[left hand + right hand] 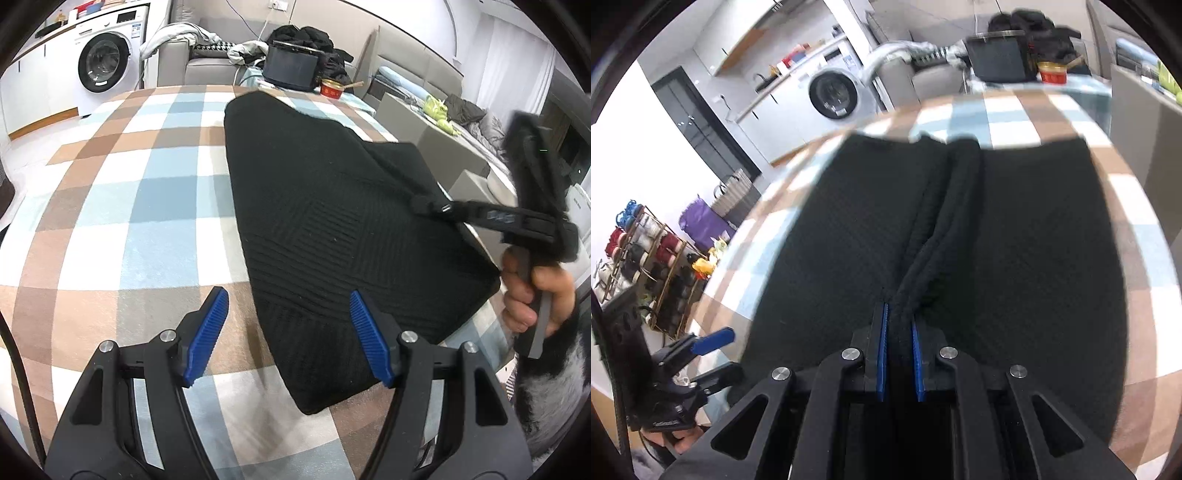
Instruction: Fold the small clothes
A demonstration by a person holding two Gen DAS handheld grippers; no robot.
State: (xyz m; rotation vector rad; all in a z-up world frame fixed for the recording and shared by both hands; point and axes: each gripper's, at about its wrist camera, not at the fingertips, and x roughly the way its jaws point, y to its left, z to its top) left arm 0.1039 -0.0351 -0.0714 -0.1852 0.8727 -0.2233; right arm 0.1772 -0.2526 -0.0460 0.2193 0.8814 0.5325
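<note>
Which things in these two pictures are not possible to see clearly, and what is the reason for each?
- Black garment, right wrist view: its near edge is hidden behind the right gripper, which pinches a bunched ridge of it.
- Right gripper, left wrist view: its fingertips are lost, black against black cloth.
- Red container, left wrist view: its contents are too small to see.
- Washing machine, right wrist view: blurred.
- Left gripper: open, over the checked cloth.

Home, open living/laundry area: front-load washing machine (105, 61) under a counter w/ cabinets, grey sofa (207, 62) piled w/ clothes, checked blanket (122, 192) as work surface, rack of yarn spools (646, 258) by wall.
</note>
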